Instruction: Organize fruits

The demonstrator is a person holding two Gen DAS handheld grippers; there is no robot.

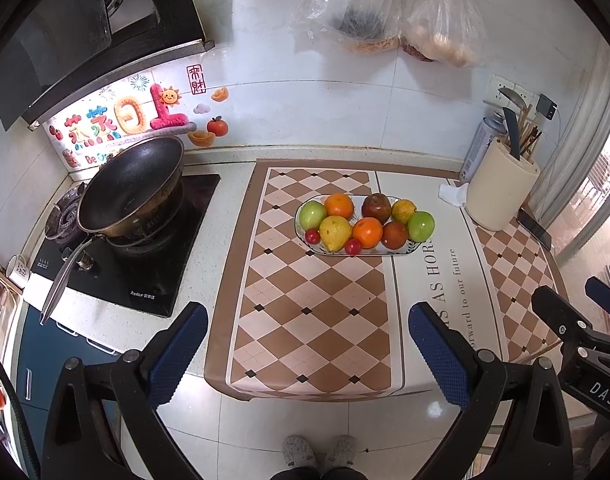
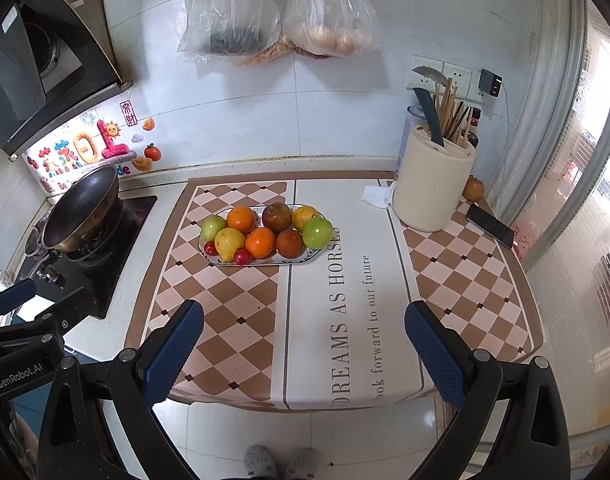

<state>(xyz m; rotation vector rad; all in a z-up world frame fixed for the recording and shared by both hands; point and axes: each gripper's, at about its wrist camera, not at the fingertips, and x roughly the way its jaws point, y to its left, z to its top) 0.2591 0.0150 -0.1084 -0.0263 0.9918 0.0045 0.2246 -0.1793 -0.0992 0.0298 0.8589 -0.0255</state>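
left wrist view: plate [image 1: 389,251] at 12 o'clock on mat [image 1: 305,320], heaped with fruit [image 1: 368,233]. left gripper [image 1: 308,350], right gripper [image 2: 304,347]: jaws wide apart, holding nothing, well short of plate. judgement: fruit appears all plated; one stray fruit [image 2: 472,189] at 2 o'clock, beside holder [image 2: 429,184].

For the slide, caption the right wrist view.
Open right gripper hovers before a plate piled with fruit on a checkered mat.

Checkered brown-cream mat [image 2: 233,320]; white patterned plate [image 2: 305,261]; green apples [image 2: 318,233], oranges [image 2: 241,219], yellow pear [image 2: 229,242], red cherry tomatoes [image 2: 242,256]; blue gripper pads [image 2: 173,354].
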